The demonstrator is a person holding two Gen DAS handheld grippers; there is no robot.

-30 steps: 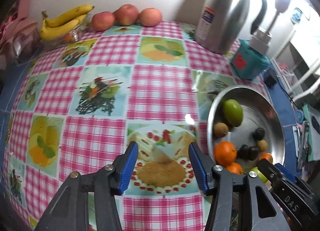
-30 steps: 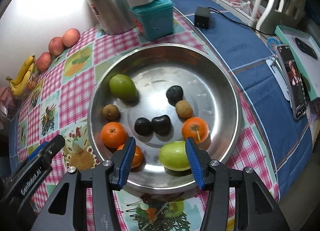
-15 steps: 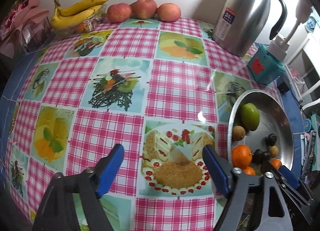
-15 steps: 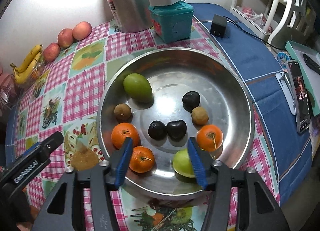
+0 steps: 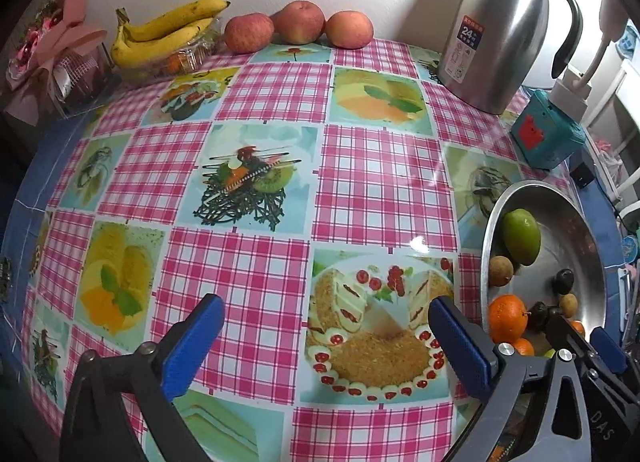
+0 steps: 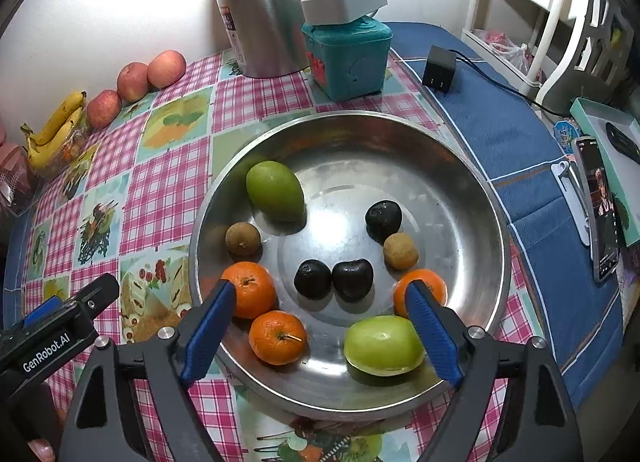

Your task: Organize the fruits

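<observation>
A steel bowl (image 6: 460, 165) holds two green fruits (image 6: 275, 190), three oranges (image 6: 250, 290), two small brown fruits (image 6: 242, 238) and three dark fruits (image 6: 383, 215). My right gripper (image 6: 320, 326) is open and empty above the bowl's near side. Its fingers straddle an orange (image 6: 277, 337) and a green fruit (image 6: 383, 346). My left gripper (image 5: 324, 342) is open wide and empty over the checked tablecloth, left of the bowl (image 5: 576, 221). Three apples (image 5: 299, 22) and bananas (image 5: 164, 33) lie at the back by the wall.
A steel thermos (image 5: 504, 25) and a teal box (image 5: 546, 137) stand behind the bowl. A pink wrapped bouquet (image 5: 52, 57) is at the back left. A black charger (image 6: 439, 69), a phone (image 6: 600, 213) and a teal tray (image 6: 612, 141) lie on the blue cloth at right.
Both grippers opened wider. Both pulled back and up, so more of the table and bowl shows.
</observation>
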